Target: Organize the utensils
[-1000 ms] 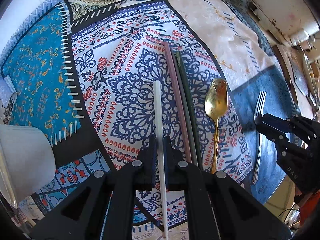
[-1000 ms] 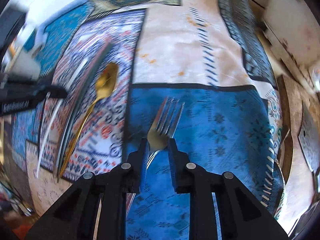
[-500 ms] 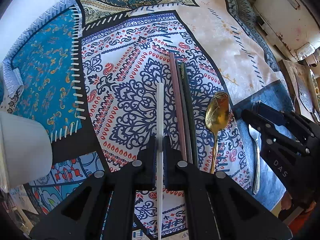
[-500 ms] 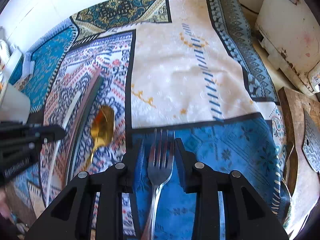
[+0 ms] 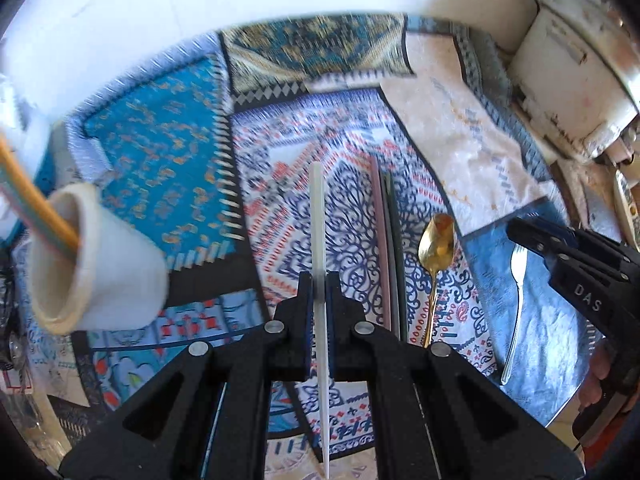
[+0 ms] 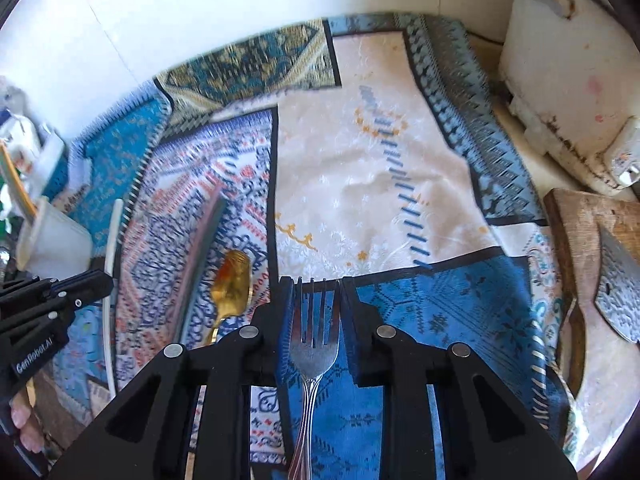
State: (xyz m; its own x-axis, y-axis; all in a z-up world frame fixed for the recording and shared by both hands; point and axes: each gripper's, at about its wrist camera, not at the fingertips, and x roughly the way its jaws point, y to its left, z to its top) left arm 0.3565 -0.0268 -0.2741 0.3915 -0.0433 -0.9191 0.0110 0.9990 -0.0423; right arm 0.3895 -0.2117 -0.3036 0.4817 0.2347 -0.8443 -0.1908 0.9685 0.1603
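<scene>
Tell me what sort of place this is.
Probably a home kitchen or dining table: a patchwork tablecloth spread with a gold spoon and a fork, a white cup holding utensils, and a wooden cutting board at the side.

Your patchwork tablecloth (image 5: 160,152) carries a white cup (image 5: 100,264) at nine o'clock, dark chopsticks (image 5: 386,248) at centre, and a gold spoon (image 5: 436,240) toward three o'clock.

Gold spoon (image 5: 436,240) gleams on the blue, red and white paisley tablecloth (image 5: 344,220); silver fork (image 6: 314,332) over bright blue, white chopstick (image 5: 319,240), cream cup (image 5: 104,272).
</scene>
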